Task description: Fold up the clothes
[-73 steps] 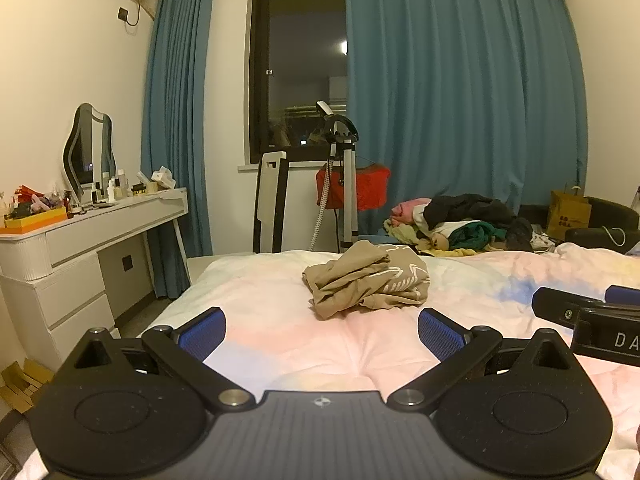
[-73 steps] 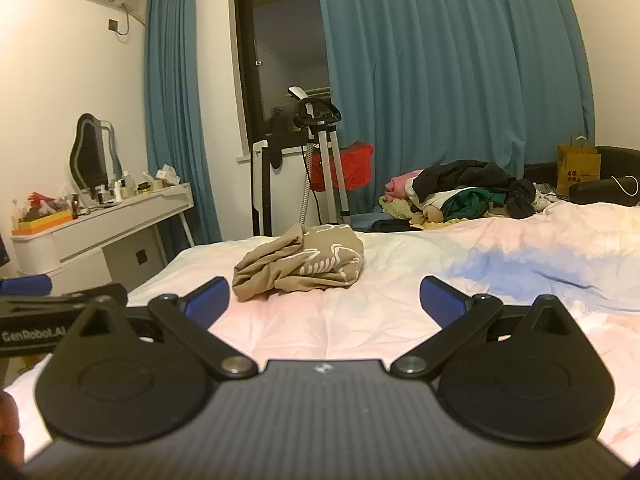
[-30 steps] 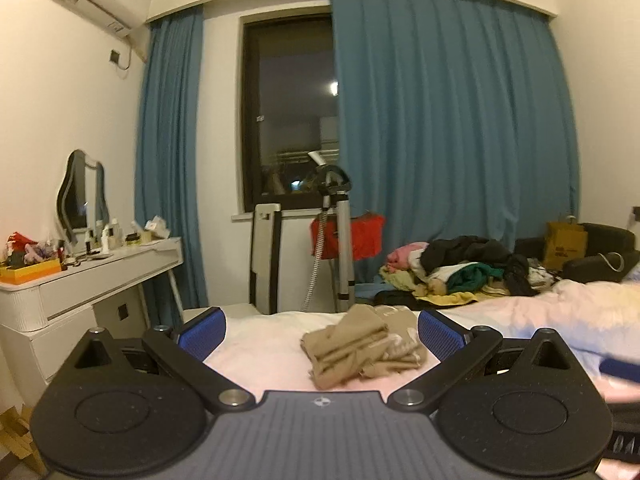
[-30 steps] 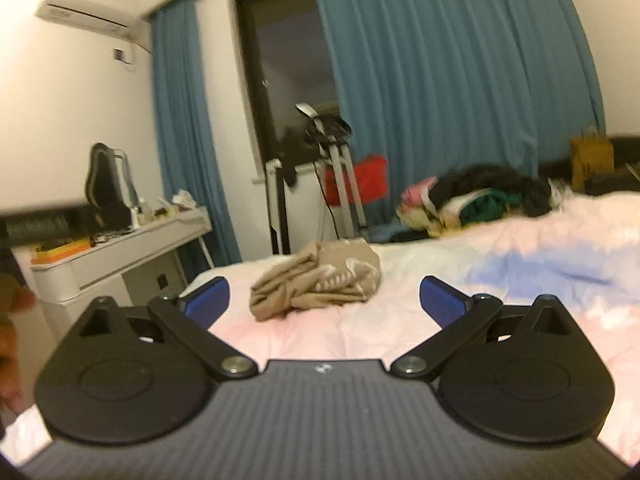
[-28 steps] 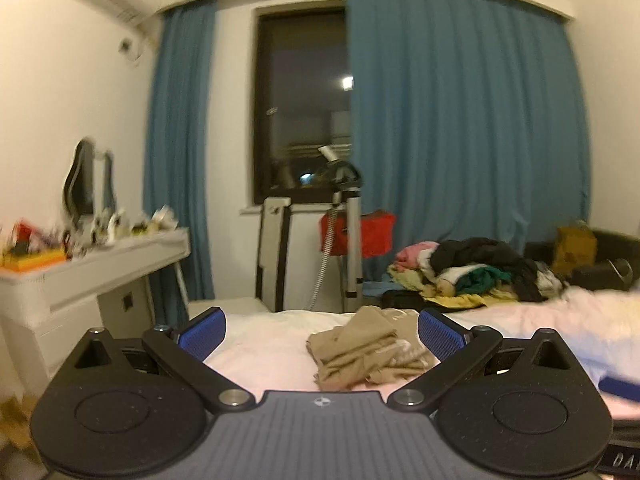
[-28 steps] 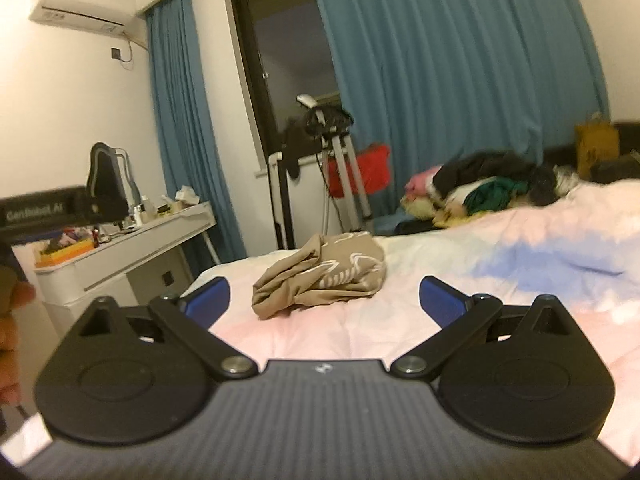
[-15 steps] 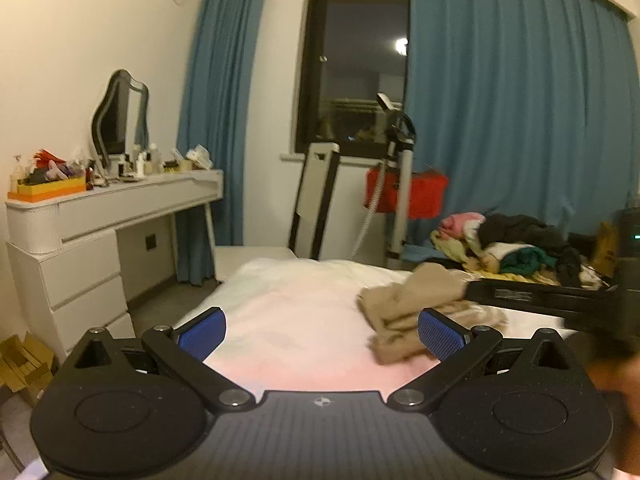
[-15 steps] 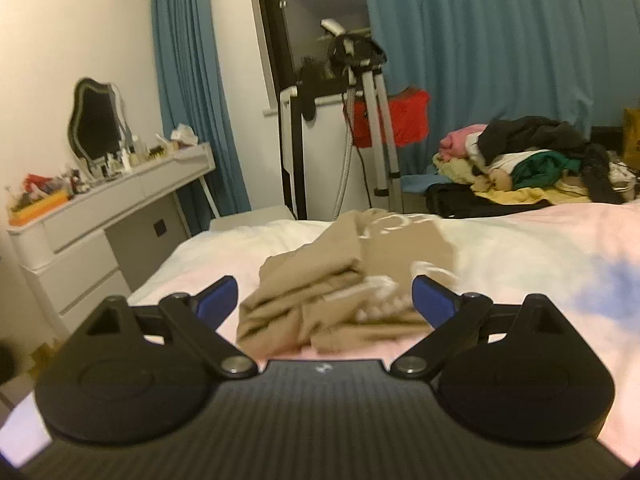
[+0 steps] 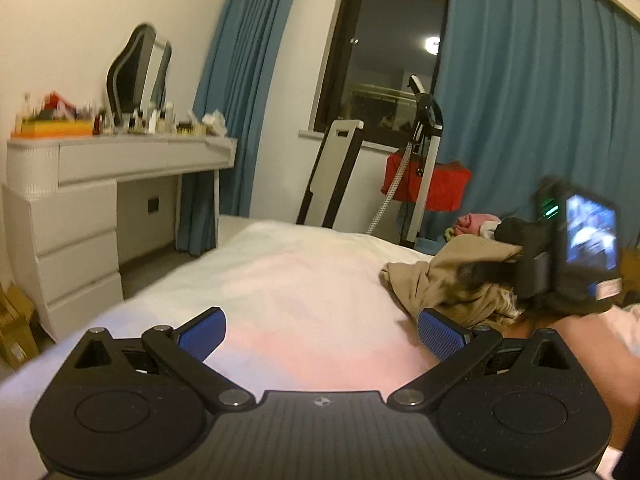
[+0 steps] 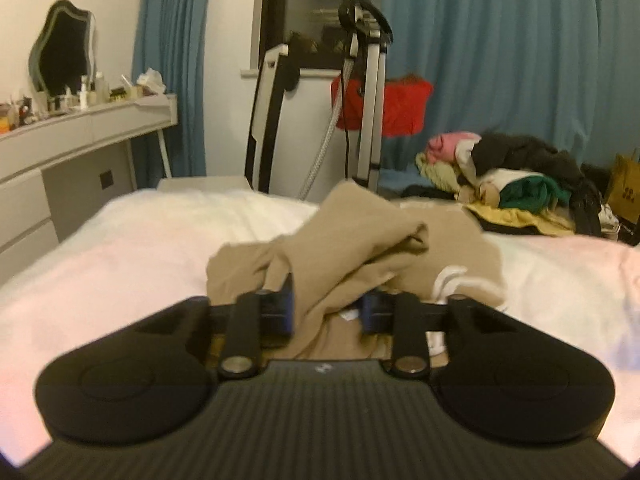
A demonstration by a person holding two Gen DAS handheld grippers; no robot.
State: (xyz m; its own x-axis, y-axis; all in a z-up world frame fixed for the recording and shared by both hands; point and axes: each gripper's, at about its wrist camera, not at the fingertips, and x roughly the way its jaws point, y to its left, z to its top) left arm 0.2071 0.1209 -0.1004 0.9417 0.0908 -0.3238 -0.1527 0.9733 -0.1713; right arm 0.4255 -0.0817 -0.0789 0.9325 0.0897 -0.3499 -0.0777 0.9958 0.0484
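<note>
So the bed (image 9: 288, 276) takes up most of both views, covered in a white quilt with faint pink patches, and its far edge runs toward the window side of the room. Behind it hang tall blue curtains (image 10: 500, 52) on either side of a dark window (image 9: 392, 48). Along the left wall sits a white dressing table (image 9: 80, 184) with drawers, a wavy-framed mirror (image 9: 136, 76) and a bunch of small bottles and clutter on top.

Past the far edge of the bed there's a heap of mixed clothes (image 10: 508, 172), black, green, yellow and pink, with a garment steamer on a stand (image 10: 360, 80) just left of it and something red (image 10: 384, 108) hanging behind the pole. A white and black chair back (image 9: 332, 172) leans near the window sill.

The task piece is the crumpled tan garment (image 10: 360, 248) with some white print on it, lying on the quilt toward the far right part of the bed, bunched up and not folded at all.

The right gripper (image 10: 326, 312) has its blue pads drawn in close on a fold of that tan fabric, which bulges up between them. In the left wrist view you see it from the side, blurry, with a small lit screen on its body.

The left gripper (image 9: 322, 334) is spread wide, blue pads (image 9: 442, 338) well apart, nothing between them, above bare quilt at the near side of the bed, garment off to its right.
</note>
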